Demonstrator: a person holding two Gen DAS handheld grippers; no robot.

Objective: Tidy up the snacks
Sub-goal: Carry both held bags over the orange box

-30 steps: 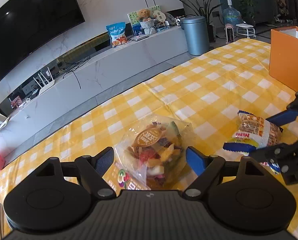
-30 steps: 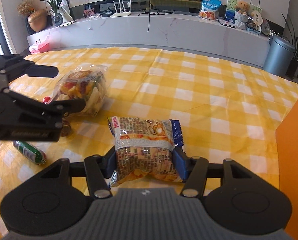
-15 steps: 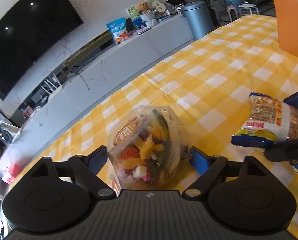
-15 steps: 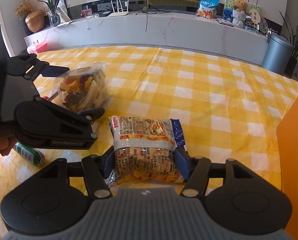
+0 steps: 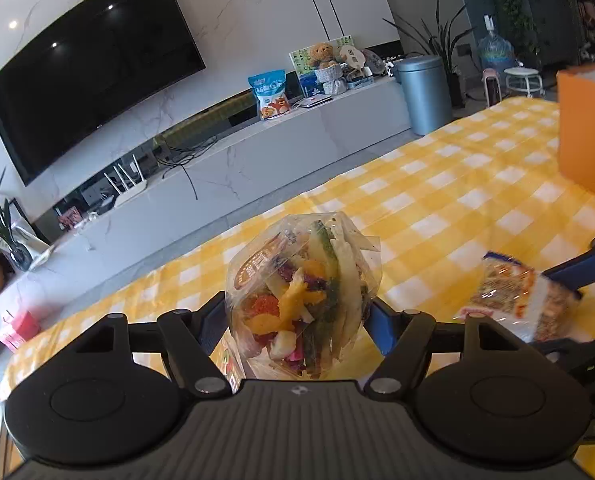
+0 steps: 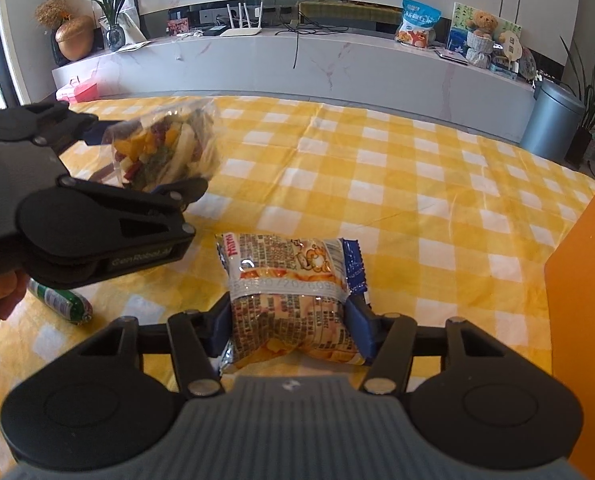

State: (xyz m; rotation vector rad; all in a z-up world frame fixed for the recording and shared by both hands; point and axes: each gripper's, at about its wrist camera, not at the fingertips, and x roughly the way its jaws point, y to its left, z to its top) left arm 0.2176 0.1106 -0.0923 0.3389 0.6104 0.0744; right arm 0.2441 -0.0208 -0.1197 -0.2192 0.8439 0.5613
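My left gripper (image 5: 297, 320) is shut on a clear bag of mixed dried fruit and vegetable chips (image 5: 301, 292) and holds it above the yellow checked tablecloth (image 5: 437, 200); the bag also shows in the right wrist view (image 6: 165, 152). My right gripper (image 6: 289, 320) is shut on a printed snack packet with a blue end (image 6: 289, 280), just above the cloth; the packet shows blurred in the left wrist view (image 5: 517, 300). An orange box (image 5: 585, 132) stands at the table's right side, also in the right wrist view (image 6: 585, 300).
A green wrapped sausage stick (image 6: 61, 304) lies on the cloth at the left, below the left gripper. Beyond the table's far edge are a white TV console (image 6: 297, 64) and a grey bin (image 6: 549, 120).
My left gripper closed on the chip bag and lifted it off the cloth. The right gripper stays shut on the packet and has lifted slightly.
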